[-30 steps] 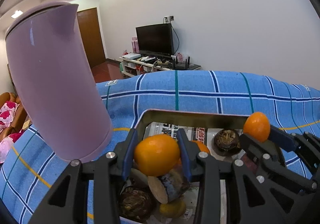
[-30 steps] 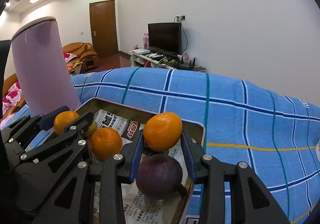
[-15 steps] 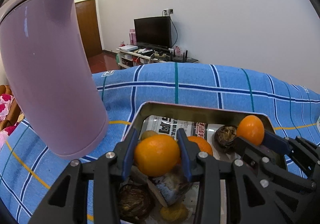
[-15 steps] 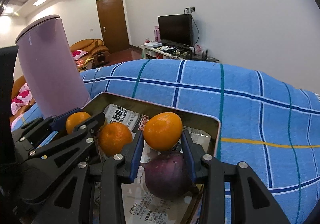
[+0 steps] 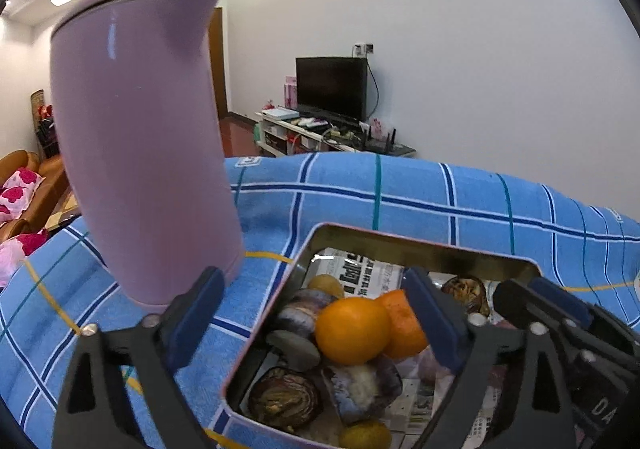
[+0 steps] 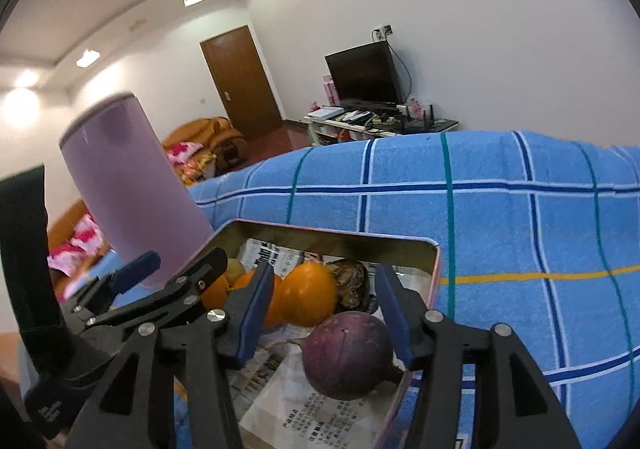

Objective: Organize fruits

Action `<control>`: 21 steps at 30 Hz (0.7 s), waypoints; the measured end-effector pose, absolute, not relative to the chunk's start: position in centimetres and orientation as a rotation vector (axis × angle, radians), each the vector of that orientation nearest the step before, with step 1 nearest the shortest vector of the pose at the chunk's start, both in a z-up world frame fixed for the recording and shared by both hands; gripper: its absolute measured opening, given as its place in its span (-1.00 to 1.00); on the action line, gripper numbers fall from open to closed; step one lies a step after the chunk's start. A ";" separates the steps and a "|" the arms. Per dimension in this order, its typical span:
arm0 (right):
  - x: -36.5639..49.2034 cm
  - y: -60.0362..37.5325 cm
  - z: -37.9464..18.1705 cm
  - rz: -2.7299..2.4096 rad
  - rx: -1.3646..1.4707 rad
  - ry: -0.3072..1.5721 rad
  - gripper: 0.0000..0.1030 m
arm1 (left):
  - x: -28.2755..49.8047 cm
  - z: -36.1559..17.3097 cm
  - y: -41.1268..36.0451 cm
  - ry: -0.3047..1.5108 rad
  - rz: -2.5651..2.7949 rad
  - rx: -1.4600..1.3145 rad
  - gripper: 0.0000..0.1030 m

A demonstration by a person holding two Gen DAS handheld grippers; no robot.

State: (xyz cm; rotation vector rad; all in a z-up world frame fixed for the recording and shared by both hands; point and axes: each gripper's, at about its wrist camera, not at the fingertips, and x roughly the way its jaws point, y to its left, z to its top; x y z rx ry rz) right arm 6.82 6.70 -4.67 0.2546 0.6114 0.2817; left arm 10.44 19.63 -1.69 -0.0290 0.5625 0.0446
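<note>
A metal tin (image 5: pixel 420 247) lined with newspaper sits on the blue checked cloth and holds several fruits. In the left wrist view my left gripper (image 5: pixel 316 317) is open and empty; an orange (image 5: pixel 352 331) lies on the pile in the tin between its fingers, with a second orange (image 5: pixel 404 323) behind it. In the right wrist view my right gripper (image 6: pixel 322 313) is open and empty above the tin (image 6: pixel 340 243). An orange (image 6: pixel 308 299) rests in the tin beside a dark purple fruit (image 6: pixel 348 355).
A tall lilac jug (image 5: pixel 140 145) stands on the cloth just left of the tin; it also shows in the right wrist view (image 6: pixel 128 185). The cloth (image 6: pixel 520 217) stretches right of the tin. A TV stand and door are far behind.
Both grippers opened and let go of their oranges, which now lie in the tin. Both grippers have pulled back a little.
</note>
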 end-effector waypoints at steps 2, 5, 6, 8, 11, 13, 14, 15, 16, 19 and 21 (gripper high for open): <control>6.6 6.4 -4.7 0.301 0.298 0.600 0.07 | 10.1 -1.4 19.6 0.542 0.033 -0.030 0.94; 5.6 6.1 -4.0 0.246 0.292 0.534 0.31 | 9.2 -1.0 19.6 0.482 0.040 -0.019 1.00; 5.1 6.2 -3.6 0.215 0.272 0.495 0.41 | 8.9 -0.8 19.4 0.456 0.051 -0.004 1.00; 3.9 6.3 -2.8 0.160 0.223 0.421 0.49 | 8.2 -0.5 19.2 0.406 0.074 0.028 1.00; 2.3 6.9 -1.8 0.074 0.155 0.321 0.54 | 7.5 -0.1 19.0 0.348 0.101 0.065 1.00; 1.3 7.3 -1.4 0.008 0.124 0.252 0.79 | 7.3 0.0 19.1 0.339 0.100 0.061 1.00; 0.9 7.4 -1.4 -0.012 0.117 0.229 0.83 | 7.3 0.1 19.3 0.339 0.100 0.055 1.00; 0.5 7.4 -1.2 -0.024 0.110 0.214 0.84 | 7.1 0.1 19.4 0.337 0.099 0.049 1.00; 0.2 7.5 -1.1 -0.027 0.106 0.197 0.84 | 6.9 0.2 19.5 0.333 0.101 0.044 1.00; -0.5 7.8 -0.9 -0.030 0.094 0.172 0.84 | 6.5 0.3 19.6 0.318 0.110 0.034 1.00; -0.9 8.0 -0.9 -0.029 0.091 0.166 0.84 | 6.1 0.3 19.6 0.315 0.115 0.030 1.00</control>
